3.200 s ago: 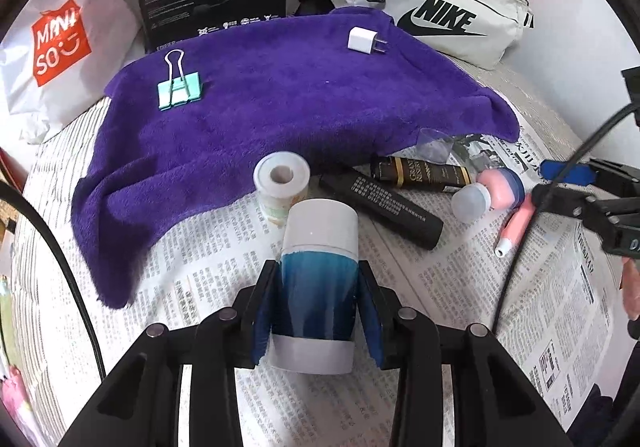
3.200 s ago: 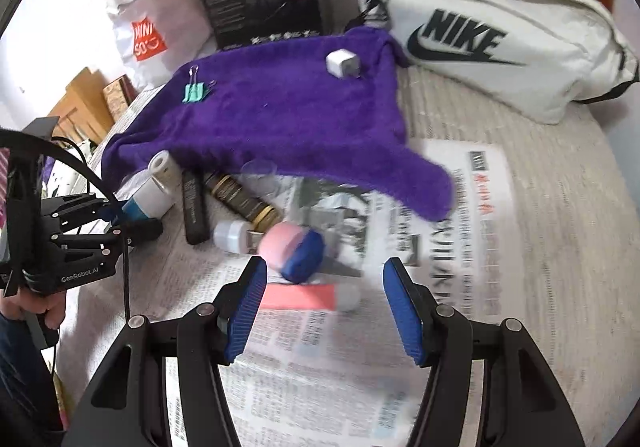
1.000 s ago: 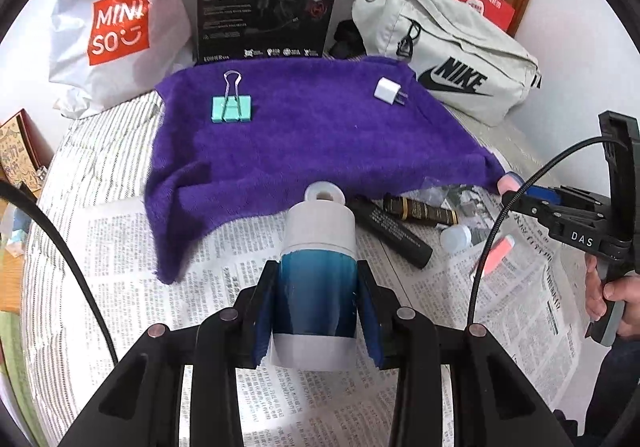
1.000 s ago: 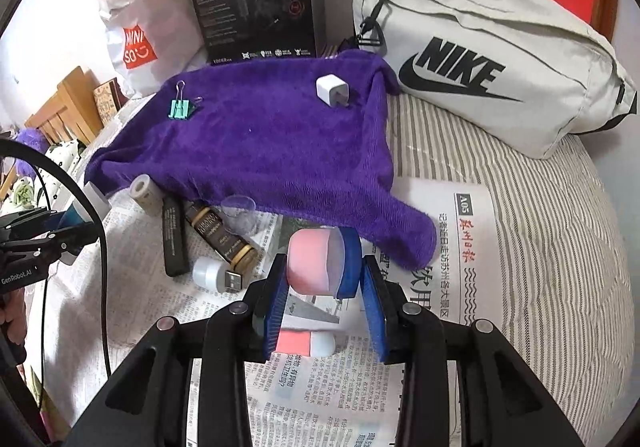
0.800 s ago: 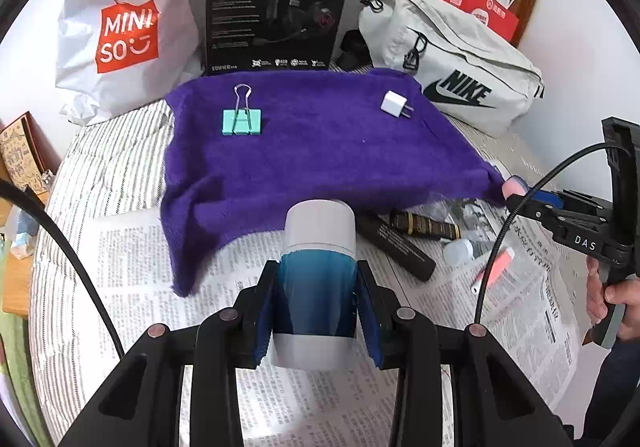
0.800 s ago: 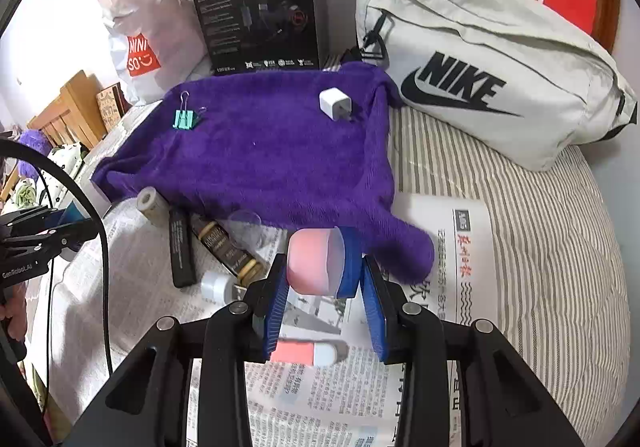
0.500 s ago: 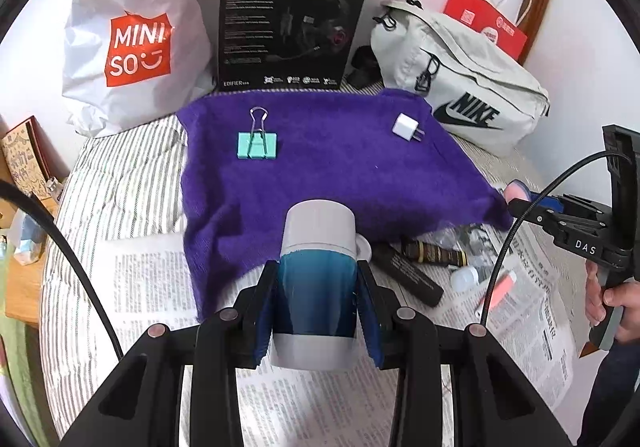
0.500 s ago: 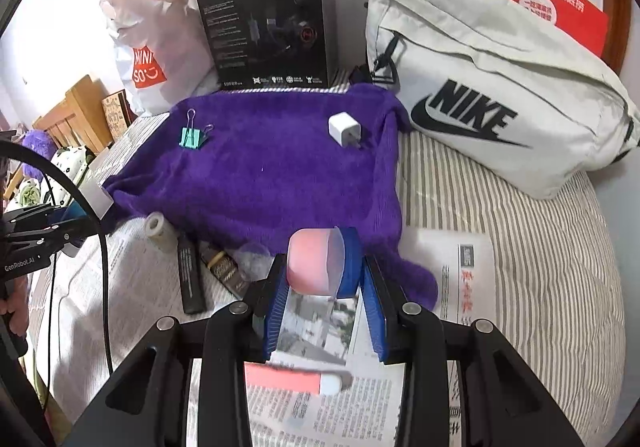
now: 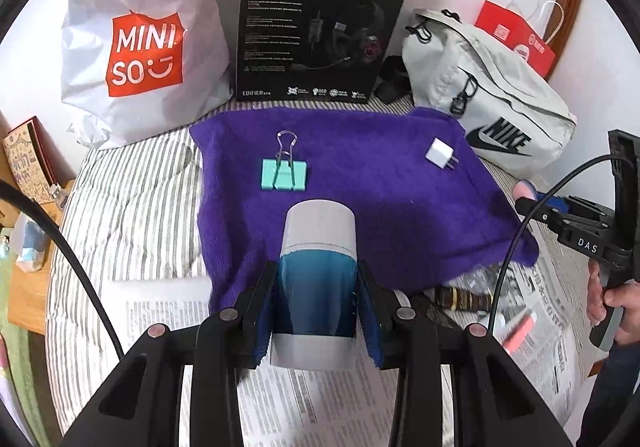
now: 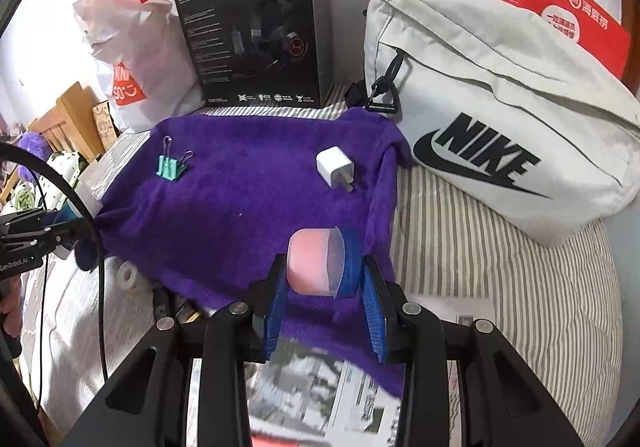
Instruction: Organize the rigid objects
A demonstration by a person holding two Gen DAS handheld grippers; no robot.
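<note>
My left gripper (image 9: 316, 301) is shut on a blue and white cylindrical bottle (image 9: 318, 279), held above the near edge of the purple towel (image 9: 360, 183). My right gripper (image 10: 322, 301) is shut on a pink and blue capsule-shaped case (image 10: 318, 263), over the towel's (image 10: 248, 207) near right corner. On the towel lie a teal binder clip (image 9: 284, 173) (image 10: 171, 166) and a white charger plug (image 9: 440, 153) (image 10: 335, 169). The right gripper also shows at the right of the left wrist view (image 9: 532, 203).
Newspaper (image 9: 160, 327) covers the striped bed. On it lie a brown tube (image 9: 460, 297), a pink tube (image 9: 518, 329) and a small white roll (image 10: 128, 274). Behind the towel stand a Miniso bag (image 9: 140, 47), a black headset box (image 9: 316, 27) and a Nike bag (image 10: 500, 127).
Both grippers have risen and moved forward toward the towel, each still holding its object. The items on the newspaper have slid lower in both views.
</note>
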